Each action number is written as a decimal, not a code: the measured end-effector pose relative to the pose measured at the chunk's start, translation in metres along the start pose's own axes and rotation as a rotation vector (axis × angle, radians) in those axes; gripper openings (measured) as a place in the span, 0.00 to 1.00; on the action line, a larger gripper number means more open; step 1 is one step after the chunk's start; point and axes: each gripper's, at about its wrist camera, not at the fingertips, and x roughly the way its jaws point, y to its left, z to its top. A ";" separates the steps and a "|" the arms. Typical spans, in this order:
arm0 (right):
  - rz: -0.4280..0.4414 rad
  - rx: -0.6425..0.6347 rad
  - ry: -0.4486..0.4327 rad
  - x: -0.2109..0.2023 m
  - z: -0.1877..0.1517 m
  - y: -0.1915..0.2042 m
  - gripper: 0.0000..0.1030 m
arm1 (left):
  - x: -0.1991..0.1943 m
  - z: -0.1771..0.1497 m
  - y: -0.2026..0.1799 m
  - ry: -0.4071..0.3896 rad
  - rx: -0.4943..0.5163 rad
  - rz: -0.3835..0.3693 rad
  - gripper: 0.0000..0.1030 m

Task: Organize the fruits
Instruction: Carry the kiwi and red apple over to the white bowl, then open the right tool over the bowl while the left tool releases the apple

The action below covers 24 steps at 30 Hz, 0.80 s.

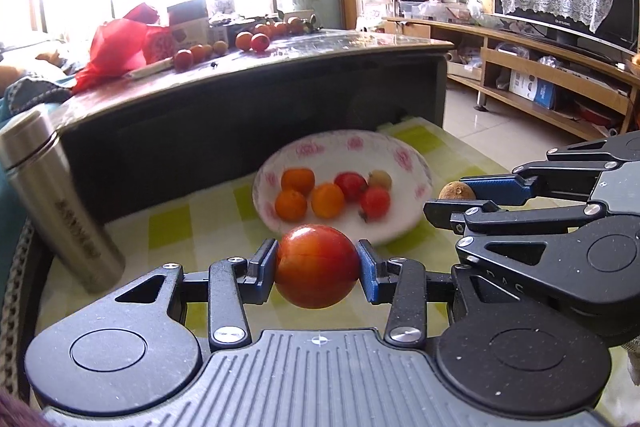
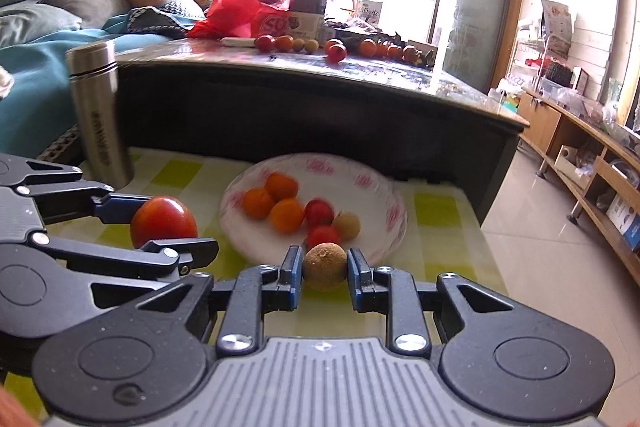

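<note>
Two grips loaded: left gripper (image 1: pixel 318 267) clamping red fruit (image 1: pixel 317 265), right gripper (image 2: pixel 324 269) pinching brown fruit (image 2: pixel 324 267). Could collide heading for plate (image 1: pixel 416 183) at 12 o'clock, or bruise, or roll off.

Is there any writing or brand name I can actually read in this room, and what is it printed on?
"SU": large white letters on the red bag on the dark table; the rest is hidden.
Steel flask: vertical dark lettering, too blurred to read.
Jar and white packet behind the bag: printing too small to read.
Blue box under the TV shelf: print too small to read.
</note>
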 end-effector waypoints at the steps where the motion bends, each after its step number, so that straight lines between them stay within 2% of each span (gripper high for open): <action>1: -0.002 0.002 -0.003 0.007 0.004 -0.003 0.29 | 0.006 0.004 0.002 -0.001 -0.002 -0.001 0.48; 12: -0.035 -0.041 -0.023 0.066 0.024 -0.023 0.29 | 0.065 0.027 0.007 0.017 -0.011 -0.006 0.48; 21: -0.034 -0.054 -0.019 0.096 0.025 -0.026 0.29 | 0.090 0.026 0.015 0.047 -0.036 -0.011 0.48; 24: -0.028 -0.038 -0.019 0.104 0.029 -0.028 0.29 | 0.091 0.022 0.013 0.034 -0.018 -0.025 0.51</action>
